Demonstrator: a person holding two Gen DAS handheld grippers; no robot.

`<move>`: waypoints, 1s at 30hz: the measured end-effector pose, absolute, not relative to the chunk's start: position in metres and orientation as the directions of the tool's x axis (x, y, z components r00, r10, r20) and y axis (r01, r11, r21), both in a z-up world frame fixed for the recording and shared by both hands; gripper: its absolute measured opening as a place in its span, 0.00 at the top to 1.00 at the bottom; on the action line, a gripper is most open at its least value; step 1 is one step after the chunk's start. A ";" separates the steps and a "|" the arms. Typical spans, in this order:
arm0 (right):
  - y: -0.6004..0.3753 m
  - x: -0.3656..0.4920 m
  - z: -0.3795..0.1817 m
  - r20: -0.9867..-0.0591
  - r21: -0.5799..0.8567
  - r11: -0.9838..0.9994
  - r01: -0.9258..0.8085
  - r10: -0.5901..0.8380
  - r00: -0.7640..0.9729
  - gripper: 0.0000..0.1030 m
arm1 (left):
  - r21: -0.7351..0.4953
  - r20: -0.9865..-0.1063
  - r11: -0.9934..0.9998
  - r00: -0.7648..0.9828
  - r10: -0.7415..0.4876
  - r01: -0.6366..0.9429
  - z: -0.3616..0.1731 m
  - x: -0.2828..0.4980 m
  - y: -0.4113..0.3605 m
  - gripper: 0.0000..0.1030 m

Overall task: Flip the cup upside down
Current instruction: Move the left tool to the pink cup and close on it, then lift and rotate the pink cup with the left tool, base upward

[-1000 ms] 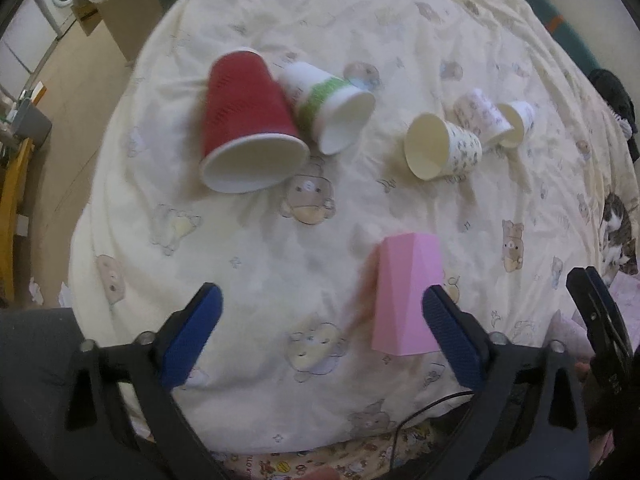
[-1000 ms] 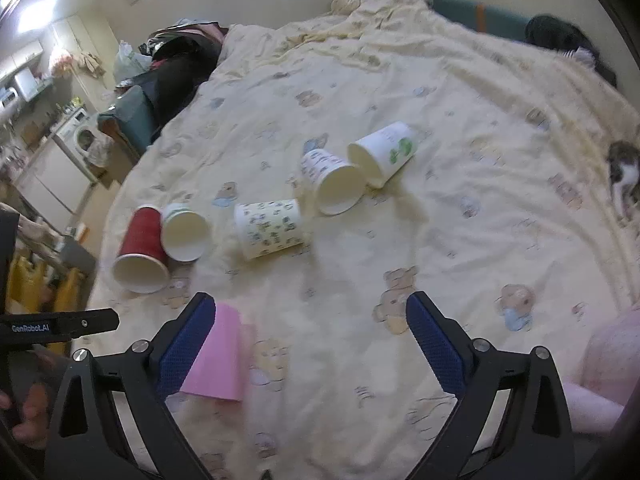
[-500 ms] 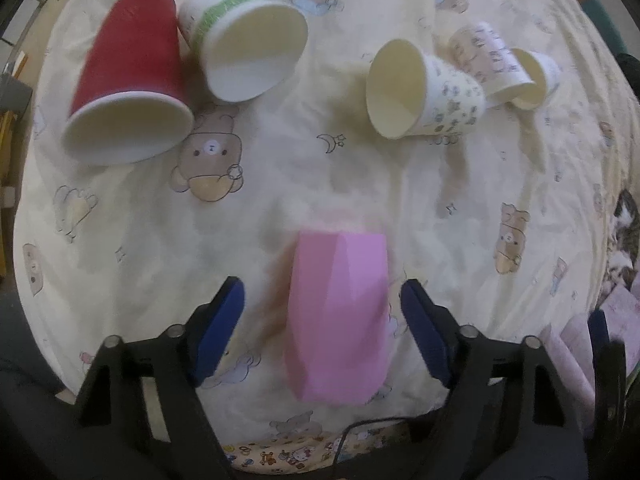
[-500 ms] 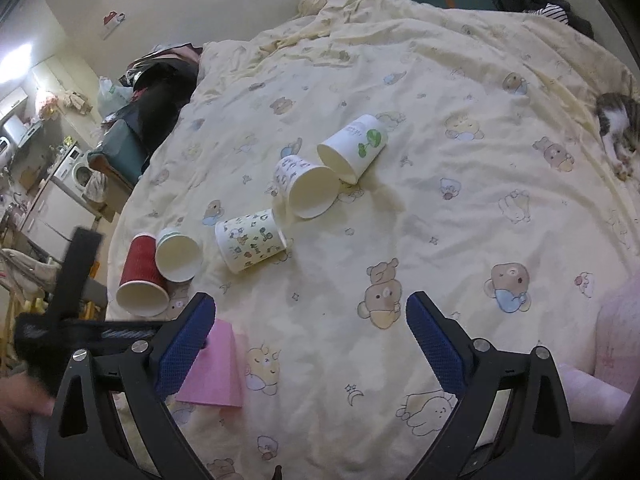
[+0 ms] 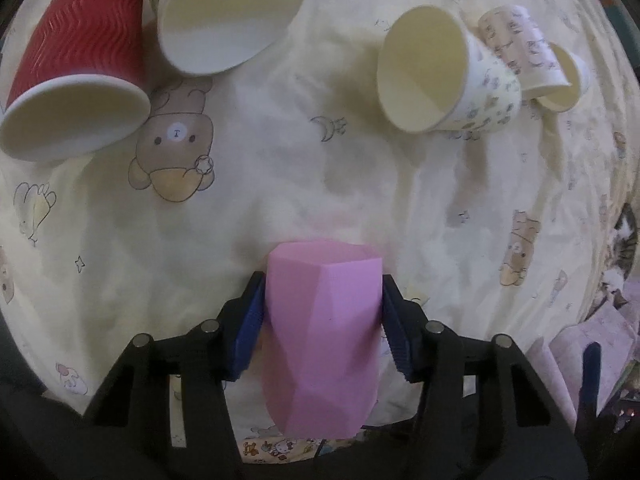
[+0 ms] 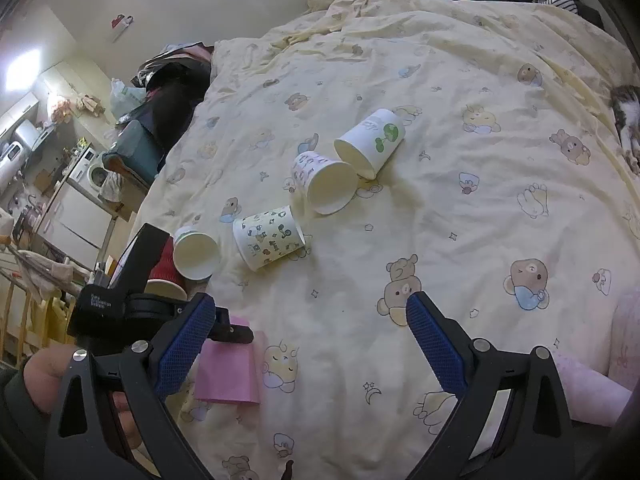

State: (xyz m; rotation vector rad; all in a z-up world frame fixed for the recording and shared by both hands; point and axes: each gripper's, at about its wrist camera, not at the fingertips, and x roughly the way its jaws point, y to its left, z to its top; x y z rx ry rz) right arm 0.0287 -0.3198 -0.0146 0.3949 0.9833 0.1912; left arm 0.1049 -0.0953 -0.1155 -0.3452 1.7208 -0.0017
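Note:
A pink faceted cup (image 5: 322,332) stands on the bedspread with its closed end up, its wider rim down. My left gripper (image 5: 323,300) is shut on the pink cup, a blue pad pressing each side near the top. In the right wrist view the pink cup (image 6: 230,372) sits at the lower left with the left gripper's black body (image 6: 120,300) over it. My right gripper (image 6: 308,336) is open and empty, hovering above the bedspread to the right of the pink cup.
Several paper cups lie on their sides: a red ribbed cup (image 5: 76,80), a green-banded white cup (image 5: 224,16), a patterned cup (image 5: 444,76), two more behind it (image 5: 536,64). The bed's left edge drops to the floor (image 6: 100,216). A cat (image 6: 628,120) lies far right.
My left gripper has moved forward around the pink cup and closed on it. The right gripper has stayed open, its view shifting slightly.

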 end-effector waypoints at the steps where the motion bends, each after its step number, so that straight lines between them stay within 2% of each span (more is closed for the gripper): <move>1: -0.319 0.029 -0.015 -0.771 0.405 0.914 0.017 0.332 0.543 0.04 | -0.208 -0.964 0.956 -0.123 -0.237 -0.206 -0.111 0.104 -0.096 0.51; 12: -0.309 0.033 -0.020 -0.778 0.409 0.912 0.005 0.346 0.524 0.04 | -0.294 -0.955 0.946 0.020 -0.295 -0.137 -0.060 0.094 -0.048 0.51; 16: -0.300 0.037 -0.026 -0.766 0.467 0.884 -0.024 0.418 0.488 0.04 | -0.297 -0.953 0.949 0.099 -0.288 -0.100 -0.043 0.090 -0.025 0.51; 22: -0.253 0.040 -0.025 -0.783 0.409 0.900 -0.153 0.432 0.448 0.04 | -0.247 -0.950 0.968 0.210 -0.233 -0.044 -0.051 0.093 -0.016 0.51; 25: -0.236 0.041 -0.027 -0.781 0.427 0.883 -0.194 0.468 0.415 0.04 | -0.314 -0.941 0.944 0.166 -0.295 -0.102 -0.060 0.096 -0.010 0.51; 27: -0.225 0.042 -0.032 -0.777 0.454 0.864 -0.216 0.503 0.379 0.04 | -0.291 -0.942 0.954 0.199 -0.272 -0.076 -0.053 0.093 -0.015 0.51; 30: -0.208 0.043 -0.042 -0.777 0.482 0.847 -0.226 0.532 0.336 0.04 | -0.320 -0.933 0.944 0.198 -0.299 -0.080 -0.050 0.094 -0.016 0.51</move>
